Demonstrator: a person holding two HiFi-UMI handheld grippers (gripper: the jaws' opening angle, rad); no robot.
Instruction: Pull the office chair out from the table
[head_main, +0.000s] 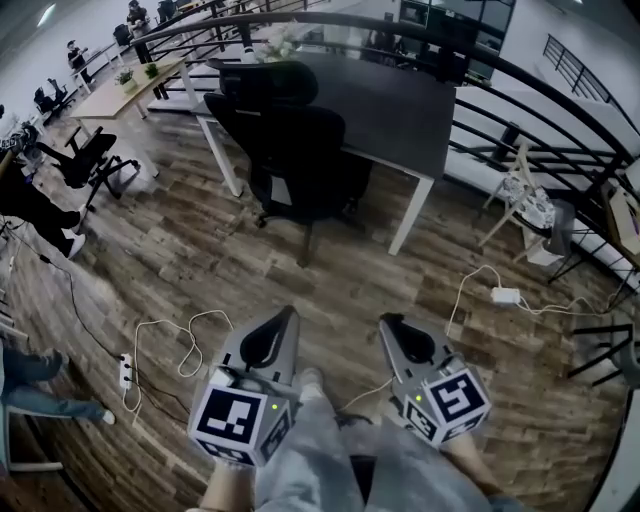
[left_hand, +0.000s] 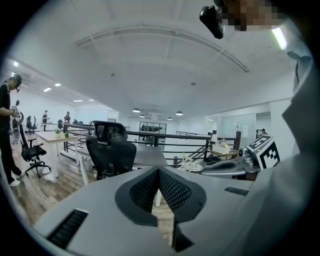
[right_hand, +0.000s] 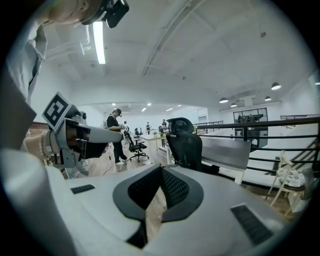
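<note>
Underfoot, near to far: wood-plank floor (head_main: 200, 260), level, with loose white cables lying on it.

Far centre: table (head_main: 400, 110), dark grey top on white legs, backed by a black railing (head_main: 540, 110).

Far centre-left, at the table's near-left edge: office chair (head_main: 290, 150), black, with a high backrest and a headrest above it. Its back faces the person, its seat is tucked under the tabletop, and its star base shows on the floor below. It stands well apart from both grippers.
- Handling, as judged: fairly heavy, but likely to roll freely on castors over the planks, so a steady level pull should do. The backrest panel looks yielding, its rim and frame stiff.
- Best hold, as judged: the top rim of the backrest, one gripper at each shoulder. The headrest may pivot and is a poorer grip. A lopsided pull could swivel the seat rather than roll the base.

Near left: left gripper (head_main: 285, 320), jaws closed pad to pad with nothing between them, pointing toward the chair.

Near right: right gripper (head_main: 392, 328), jaws likewise closed and empty. Both would need opening before any hold.

Right, mid-distance: white power strip (head_main: 505, 295) with its cable, clear of the chair's likely path.
</note>
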